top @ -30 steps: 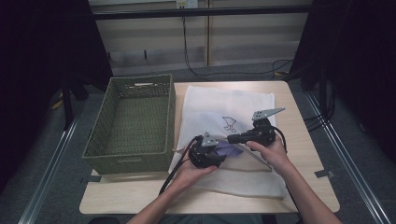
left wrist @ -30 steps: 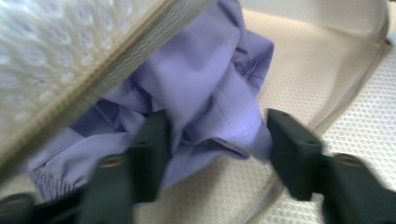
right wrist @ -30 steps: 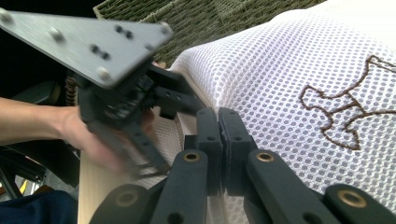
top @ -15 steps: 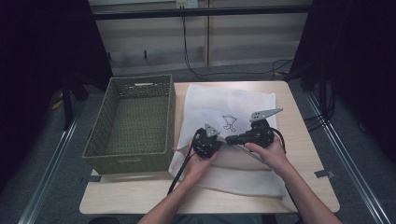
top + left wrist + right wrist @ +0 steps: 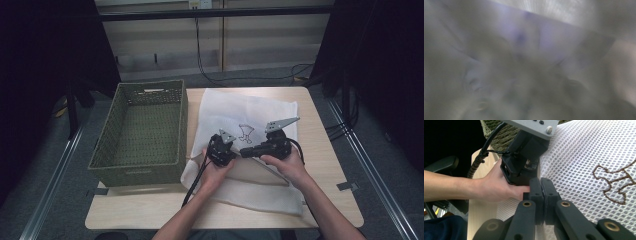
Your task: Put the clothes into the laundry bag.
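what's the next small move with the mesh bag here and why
Probably lift both grippers together and carry the white mesh bag toward the green basket. The right gripper has its jaws shut, seemingly on a thin fold of mesh, and the left gripper sits right beside it on the bag, jaws having just closed. The bag lies flat on the table, next to the basket.

Left gripper (image 5: 220, 150) view wholly blurred: grey and violet smears, jaws unreadable. Mesh bag (image 5: 250, 107) partly hidden under both hands in high view; brown embroidery (image 5: 616, 182) cut off at right edge.
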A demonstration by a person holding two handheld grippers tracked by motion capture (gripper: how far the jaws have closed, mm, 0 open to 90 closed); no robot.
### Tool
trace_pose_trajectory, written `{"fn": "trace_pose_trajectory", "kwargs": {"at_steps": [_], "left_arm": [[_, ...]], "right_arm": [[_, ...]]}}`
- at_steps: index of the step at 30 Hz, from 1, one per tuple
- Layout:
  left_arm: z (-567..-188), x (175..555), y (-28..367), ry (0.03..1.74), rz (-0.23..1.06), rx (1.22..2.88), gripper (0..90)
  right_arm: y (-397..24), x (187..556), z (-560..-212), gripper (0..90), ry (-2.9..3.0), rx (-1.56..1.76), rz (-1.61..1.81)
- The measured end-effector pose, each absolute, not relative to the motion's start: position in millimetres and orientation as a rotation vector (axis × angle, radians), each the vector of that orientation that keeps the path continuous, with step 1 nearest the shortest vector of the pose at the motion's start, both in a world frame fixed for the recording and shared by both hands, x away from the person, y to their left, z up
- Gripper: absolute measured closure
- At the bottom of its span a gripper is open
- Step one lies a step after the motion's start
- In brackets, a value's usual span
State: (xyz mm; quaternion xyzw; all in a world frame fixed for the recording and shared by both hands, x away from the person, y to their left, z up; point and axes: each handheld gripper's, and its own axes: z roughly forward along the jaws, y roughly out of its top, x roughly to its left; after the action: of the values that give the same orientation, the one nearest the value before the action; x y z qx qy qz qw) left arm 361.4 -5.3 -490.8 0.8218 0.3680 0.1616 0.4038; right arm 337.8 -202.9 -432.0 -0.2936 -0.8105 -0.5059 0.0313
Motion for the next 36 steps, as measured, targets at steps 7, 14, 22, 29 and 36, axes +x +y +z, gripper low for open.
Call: {"fn": "trace_pose_trajectory", "kwargs": {"at_steps": [7, 14, 22, 29, 36], "left_arm": [[-479, 357, 7, 0.885, 0.300, 2.069, 65.1], [-469, 348, 18, 0.837, 0.251, 2.073, 62.0], [-453, 336, 36, 0.755, 0.188, 2.042, 63.6], [-445, 328, 58, 0.714, 0.170, 2.025, 62.5], [-433, 311, 81, 0.669, 0.160, 1.968, 57.4]], "right_arm": [[-206, 341, -434, 88.8, -2.471, -0.908, -1.580], [-212, 341, -433, 88.7, -2.456, -0.926, -1.609], [-216, 339, -432, 88.6, -2.461, -0.941, -1.615], [-218, 338, -432, 88.3, -2.477, -0.959, -1.616], [-219, 337, -431, 88.3, -2.487, -0.981, -1.620]]}}
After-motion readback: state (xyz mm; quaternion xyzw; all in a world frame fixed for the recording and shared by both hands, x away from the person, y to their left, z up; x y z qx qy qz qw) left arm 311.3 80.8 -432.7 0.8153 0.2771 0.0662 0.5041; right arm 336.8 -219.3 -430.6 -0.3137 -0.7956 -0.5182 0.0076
